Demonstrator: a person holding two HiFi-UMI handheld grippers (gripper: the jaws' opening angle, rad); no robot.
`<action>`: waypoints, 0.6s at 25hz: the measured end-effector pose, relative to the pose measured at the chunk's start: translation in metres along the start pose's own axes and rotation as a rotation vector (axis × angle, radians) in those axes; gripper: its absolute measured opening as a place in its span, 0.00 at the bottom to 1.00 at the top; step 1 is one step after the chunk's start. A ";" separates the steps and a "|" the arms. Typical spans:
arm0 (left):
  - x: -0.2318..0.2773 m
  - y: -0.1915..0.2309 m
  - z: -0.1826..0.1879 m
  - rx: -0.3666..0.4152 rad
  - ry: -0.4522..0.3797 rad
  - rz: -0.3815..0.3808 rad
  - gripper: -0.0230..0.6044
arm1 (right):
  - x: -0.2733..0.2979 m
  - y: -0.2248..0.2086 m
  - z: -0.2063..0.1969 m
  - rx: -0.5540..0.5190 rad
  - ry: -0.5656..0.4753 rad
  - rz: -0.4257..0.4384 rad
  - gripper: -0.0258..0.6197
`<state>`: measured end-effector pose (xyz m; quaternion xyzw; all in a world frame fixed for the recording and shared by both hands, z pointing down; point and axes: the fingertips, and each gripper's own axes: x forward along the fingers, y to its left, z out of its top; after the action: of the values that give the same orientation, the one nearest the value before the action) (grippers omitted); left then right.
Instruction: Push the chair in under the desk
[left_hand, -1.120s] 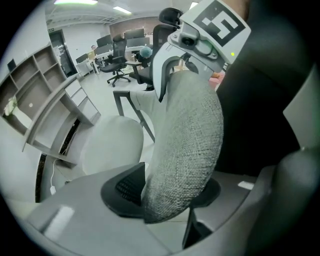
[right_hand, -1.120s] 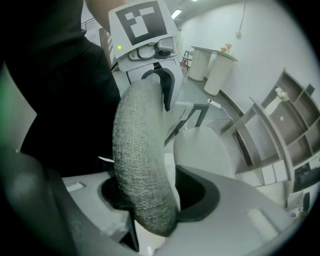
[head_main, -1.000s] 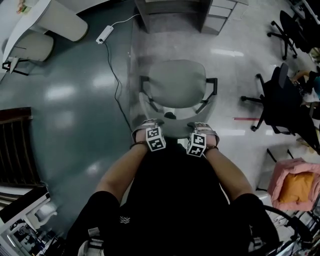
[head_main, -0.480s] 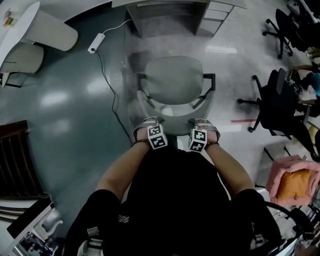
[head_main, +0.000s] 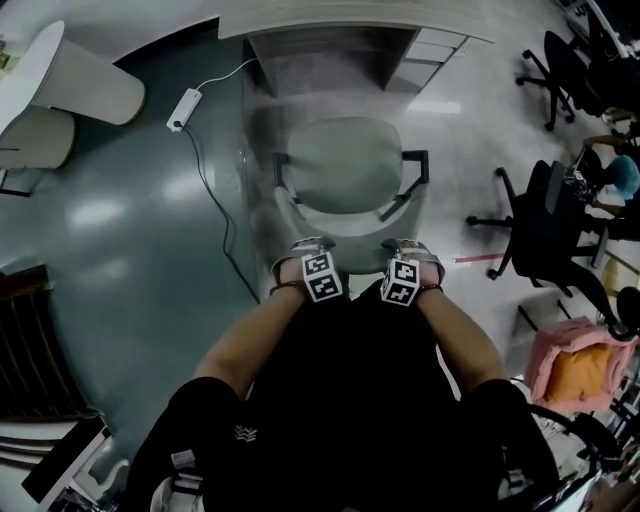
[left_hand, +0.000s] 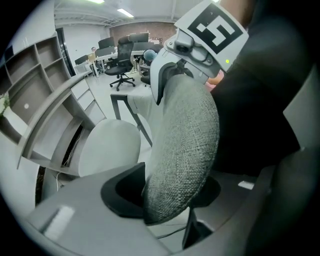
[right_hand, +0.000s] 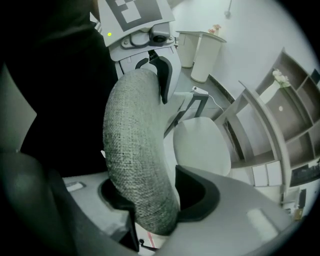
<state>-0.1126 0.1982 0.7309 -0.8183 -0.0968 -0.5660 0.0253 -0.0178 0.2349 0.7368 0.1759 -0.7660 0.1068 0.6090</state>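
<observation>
Mid-push, I reckon. The grey fabric office chair with black armrests (head_main: 345, 165) faces the kneehole of the pale grey desk (head_main: 300, 20). Its seat is near the desk edge, not under yet. To do it well I'd press equally on both sides so it runs straight in and the armrests clear the drawer unit (head_main: 425, 50). Left gripper (head_main: 303, 258) and right gripper (head_main: 412, 258): jaws part-way apart, each clamped across the padded backrest top (left_hand: 185, 145).
</observation>
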 end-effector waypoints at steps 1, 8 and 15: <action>0.000 0.011 0.000 -0.003 0.000 0.003 0.36 | 0.002 -0.011 0.001 0.000 0.005 -0.004 0.33; -0.005 0.067 0.006 0.003 0.008 0.000 0.36 | 0.001 -0.071 0.012 -0.021 -0.016 -0.030 0.33; -0.004 0.125 0.007 -0.004 0.033 0.004 0.36 | 0.009 -0.126 0.022 -0.031 -0.047 -0.033 0.33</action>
<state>-0.0838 0.0760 0.7335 -0.8092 -0.0937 -0.5794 0.0266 0.0110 0.1095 0.7344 0.1814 -0.7788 0.0805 0.5951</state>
